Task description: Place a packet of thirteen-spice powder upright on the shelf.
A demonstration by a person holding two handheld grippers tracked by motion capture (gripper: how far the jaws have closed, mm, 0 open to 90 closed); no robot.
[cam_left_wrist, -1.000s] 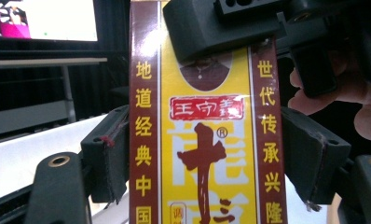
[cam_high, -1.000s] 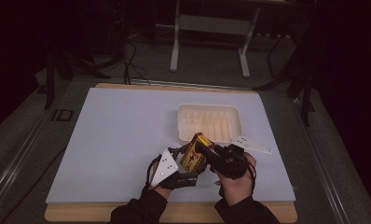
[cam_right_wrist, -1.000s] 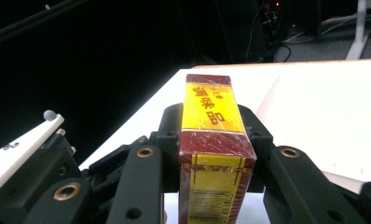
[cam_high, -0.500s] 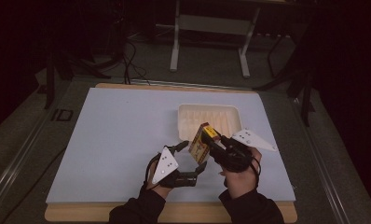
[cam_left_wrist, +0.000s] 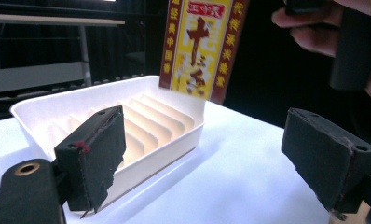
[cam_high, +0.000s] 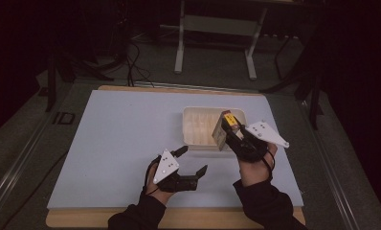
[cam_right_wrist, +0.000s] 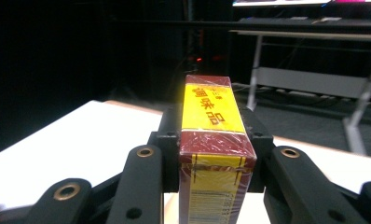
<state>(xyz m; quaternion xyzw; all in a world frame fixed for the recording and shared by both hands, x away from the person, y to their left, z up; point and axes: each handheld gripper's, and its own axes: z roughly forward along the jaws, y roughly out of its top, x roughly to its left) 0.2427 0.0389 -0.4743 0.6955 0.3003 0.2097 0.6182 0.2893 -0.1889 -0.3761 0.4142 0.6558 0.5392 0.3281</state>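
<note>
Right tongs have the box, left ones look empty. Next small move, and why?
Probably carry the box a little further over the white tray and lower it in. The right tongs clamp it at the tray's near right corner, above the ribbed floor. The left tongs have just been opening, with nothing between them, so they are clear.

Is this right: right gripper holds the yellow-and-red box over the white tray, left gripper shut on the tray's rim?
Not quite. The left gripper is open, jaws apart over the white table short of the white tray; its jaws have just been opening, with nothing between them. The left gripper view shows it. The rest stands: the right gripper holds the yellow-and-red box over the tray.
</note>
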